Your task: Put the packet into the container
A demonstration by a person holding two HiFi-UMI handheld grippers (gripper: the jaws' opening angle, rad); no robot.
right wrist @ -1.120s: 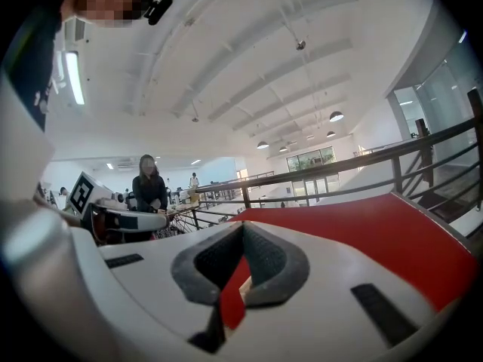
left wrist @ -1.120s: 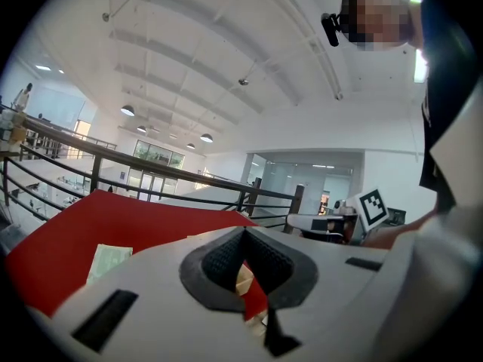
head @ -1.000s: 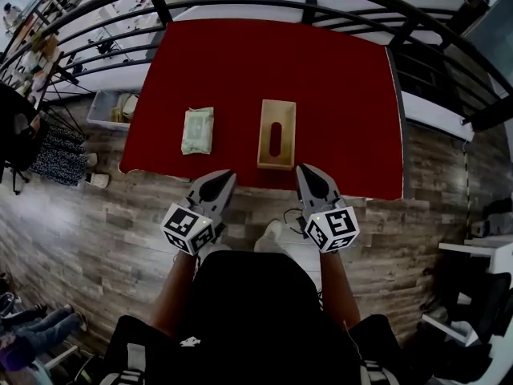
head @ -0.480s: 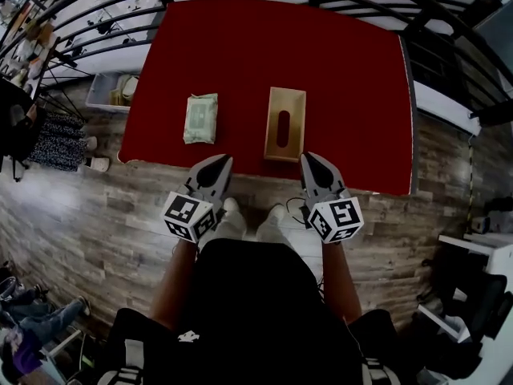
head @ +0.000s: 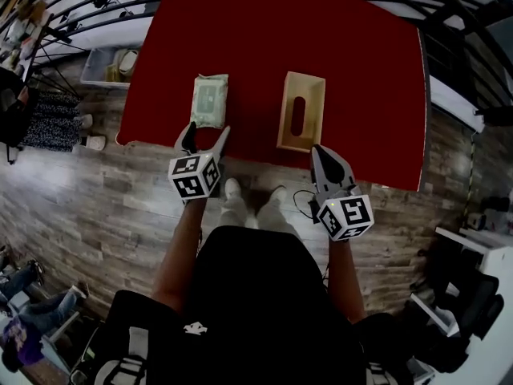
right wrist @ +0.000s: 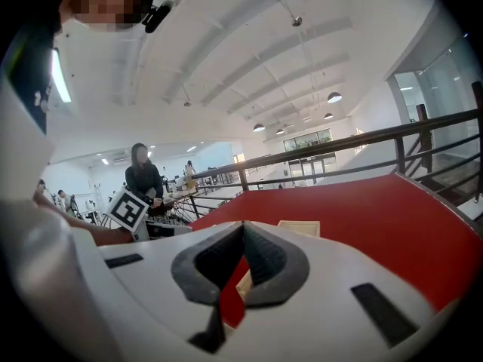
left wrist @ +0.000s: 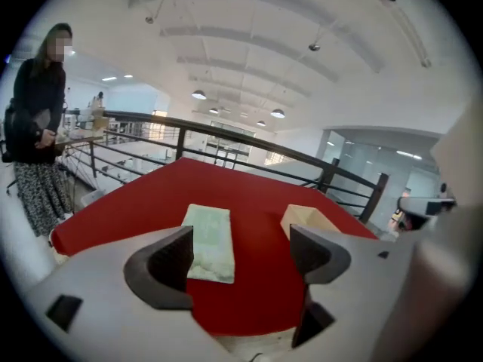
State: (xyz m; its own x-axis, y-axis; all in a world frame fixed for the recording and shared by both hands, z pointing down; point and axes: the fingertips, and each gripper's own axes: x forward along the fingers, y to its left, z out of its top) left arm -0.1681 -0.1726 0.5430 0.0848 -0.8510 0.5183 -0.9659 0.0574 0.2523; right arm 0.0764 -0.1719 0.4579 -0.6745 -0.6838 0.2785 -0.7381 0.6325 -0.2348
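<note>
Nearing packet (head: 210,100) with left tool (head: 207,131), jaws just spreading, empty; right tool (head: 321,151) pressed together.
Could pinch too shallow and drop it short of container (head: 301,111).

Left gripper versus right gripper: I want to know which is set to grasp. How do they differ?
The left gripper has its jaws apart. They have just been opening, and nothing is between them. The right gripper has its jaws shut. The left gripper points at the packet, which lies just ahead of it, while the right gripper points at the container. Both are empty and held near the table's front edge.
</note>
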